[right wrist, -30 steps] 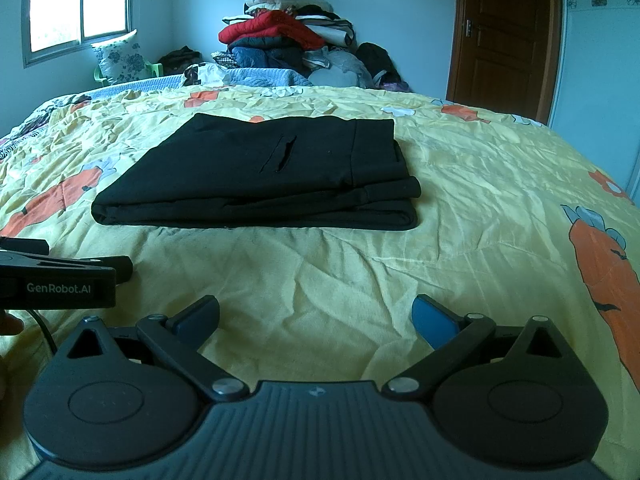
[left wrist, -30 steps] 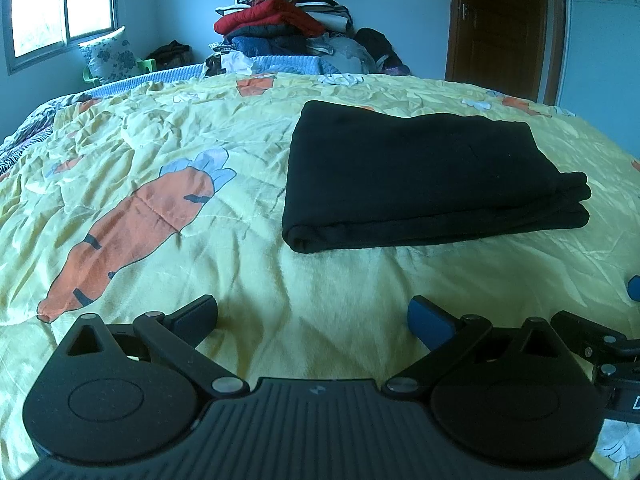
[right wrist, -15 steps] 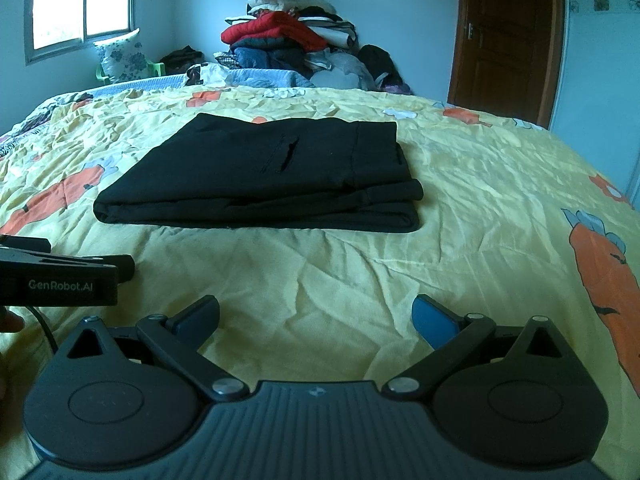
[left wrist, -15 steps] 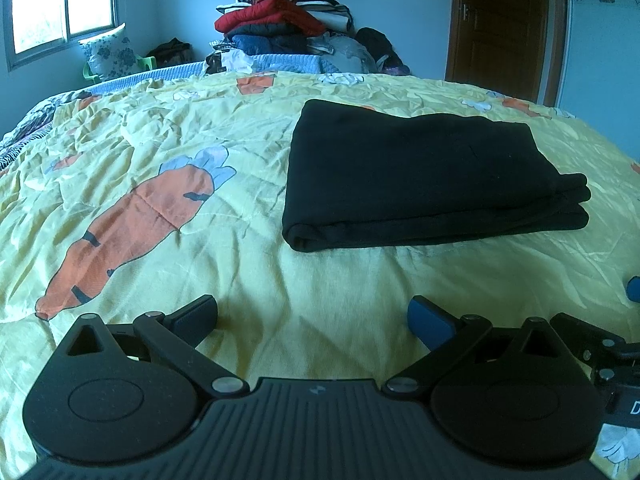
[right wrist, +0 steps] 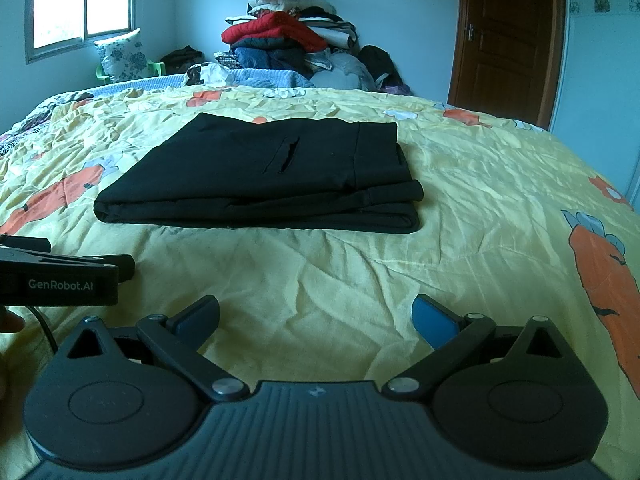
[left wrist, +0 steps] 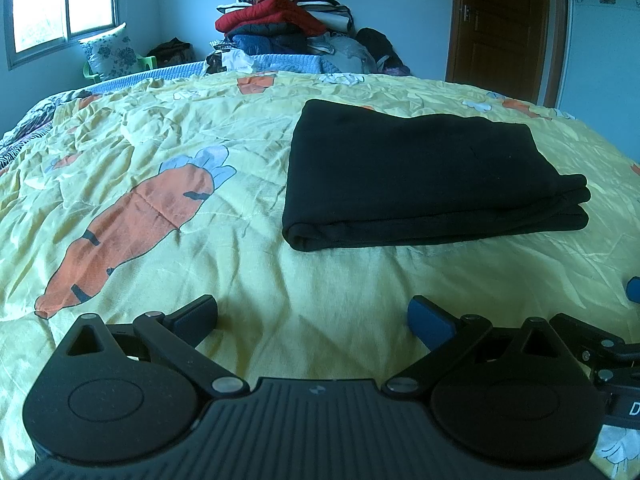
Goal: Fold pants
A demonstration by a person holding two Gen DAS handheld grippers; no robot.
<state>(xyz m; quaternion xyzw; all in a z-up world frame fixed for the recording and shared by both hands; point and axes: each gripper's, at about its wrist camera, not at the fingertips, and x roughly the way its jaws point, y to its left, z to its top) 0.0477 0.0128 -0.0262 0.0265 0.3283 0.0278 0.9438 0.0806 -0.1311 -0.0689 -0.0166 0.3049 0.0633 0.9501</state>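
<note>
Basically nothing has been moved since the earlier frames: the black pants (left wrist: 424, 184) are seen in the same folded stack, and both grippers are parked at the same near spots.

Pants are laid out flat on the yellow carrot-print bedspread (left wrist: 168, 152), folded into a tidy rectangle, roughly mid-bed. Lots of bare bedspread is left between the near folded edge and both tools, plus wide open cloth off to the left and right, so the stack isn't crowded by anything. At the far edge of the bed a big clothes pile (left wrist: 284, 20) is heaped against the wall, well apart from the pants.

Left gripper (left wrist: 312, 314) is held with its jaws spread wide, nothing between them, low over the near bedspread. Same deal for the right gripper (right wrist: 316, 314): jaws wide apart and empty.

From the left wrist view the pants' rolled fold on the left side is shown, with a big carrot print (left wrist: 132, 224) beside it. Only the right wrist view shows the pocket slit (right wrist: 289, 154) on top and the stacked layer ends at the right edge. In that view the left tool's side is also caught at the left edge, with a "GenRobot.AI" label (right wrist: 60, 284).
</note>
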